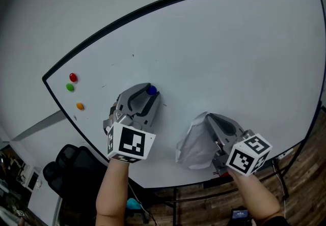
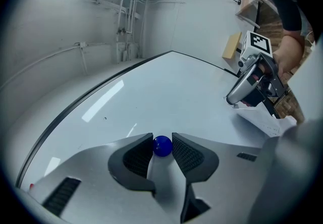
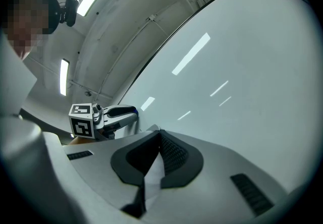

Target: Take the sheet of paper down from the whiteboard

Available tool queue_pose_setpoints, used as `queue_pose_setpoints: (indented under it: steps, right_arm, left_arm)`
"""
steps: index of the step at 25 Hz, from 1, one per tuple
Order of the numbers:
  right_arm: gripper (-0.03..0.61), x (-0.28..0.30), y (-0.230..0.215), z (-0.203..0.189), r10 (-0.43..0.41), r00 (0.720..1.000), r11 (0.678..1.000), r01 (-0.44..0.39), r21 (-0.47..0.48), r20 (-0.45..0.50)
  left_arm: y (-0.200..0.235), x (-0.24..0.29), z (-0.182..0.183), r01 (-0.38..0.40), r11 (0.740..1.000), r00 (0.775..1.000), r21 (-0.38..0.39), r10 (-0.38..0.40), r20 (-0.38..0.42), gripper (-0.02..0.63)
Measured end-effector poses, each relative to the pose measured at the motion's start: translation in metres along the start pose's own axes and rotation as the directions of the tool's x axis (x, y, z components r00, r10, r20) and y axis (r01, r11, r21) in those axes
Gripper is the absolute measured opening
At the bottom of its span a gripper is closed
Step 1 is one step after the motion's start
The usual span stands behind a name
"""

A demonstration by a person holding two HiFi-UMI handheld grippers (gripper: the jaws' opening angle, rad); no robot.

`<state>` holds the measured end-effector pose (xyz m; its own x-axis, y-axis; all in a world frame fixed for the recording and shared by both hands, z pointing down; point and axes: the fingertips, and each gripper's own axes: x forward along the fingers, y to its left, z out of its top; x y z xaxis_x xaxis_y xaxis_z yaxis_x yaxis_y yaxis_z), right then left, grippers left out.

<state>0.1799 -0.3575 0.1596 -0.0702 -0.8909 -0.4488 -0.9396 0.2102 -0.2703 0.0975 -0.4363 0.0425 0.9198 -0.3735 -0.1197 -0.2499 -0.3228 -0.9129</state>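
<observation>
The whiteboard (image 1: 214, 52) fills the head view. My left gripper (image 1: 151, 93) is at the board's middle, shut on a round blue magnet (image 1: 152, 89); the left gripper view shows the magnet (image 2: 162, 146) pinched between both pads. To its right my right gripper (image 1: 208, 118) is shut on the white sheet of paper (image 1: 192, 146), which hangs curled and loose in front of the board. In the right gripper view a strip of the paper (image 3: 151, 175) runs between the closed jaws. The paper's edge (image 2: 262, 119) also shows in the left gripper view.
Red (image 1: 73, 77), green (image 1: 70, 87) and orange (image 1: 80, 106) magnets sit near the board's left edge. A black office chair (image 1: 69, 169) stands below the board's left corner. The stand's legs (image 1: 277, 171) rest on the wooden floor at lower right.
</observation>
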Motion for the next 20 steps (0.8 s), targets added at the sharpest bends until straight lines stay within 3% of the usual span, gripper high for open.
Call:
queue_pose_setpoints:
  steps: [6,11,15,20]
  right_arm:
    - [0.018,0.007,0.002,-0.007,0.009,1.000,1.000,-0.009,0.002,-0.014]
    - [0.018,0.007,0.004,-0.014,0.010,1.000,1.000,-0.010,0.011,-0.025]
    - [0.018,0.005,0.004,-0.025,0.007,0.999,1.000,-0.006,0.016,-0.049]
    - [0.018,-0.005,0.022,-0.042,0.055,0.995,0.993,-0.063,-0.097,-0.087]
  left_arm:
    - [0.001,0.000,-0.004,-0.005,1.000,1.000,0.000,0.005,0.020,0.130]
    - [-0.001,-0.006,-0.002,-0.036,0.997,0.999,0.062,0.034,0.040,0.133]
    - [-0.009,-0.022,0.000,-0.043,0.997,0.997,0.062,0.039,0.063,0.132]
    - [-0.054,-0.052,0.002,-0.008,0.998,0.996,0.056,0.003,0.088,0.059]
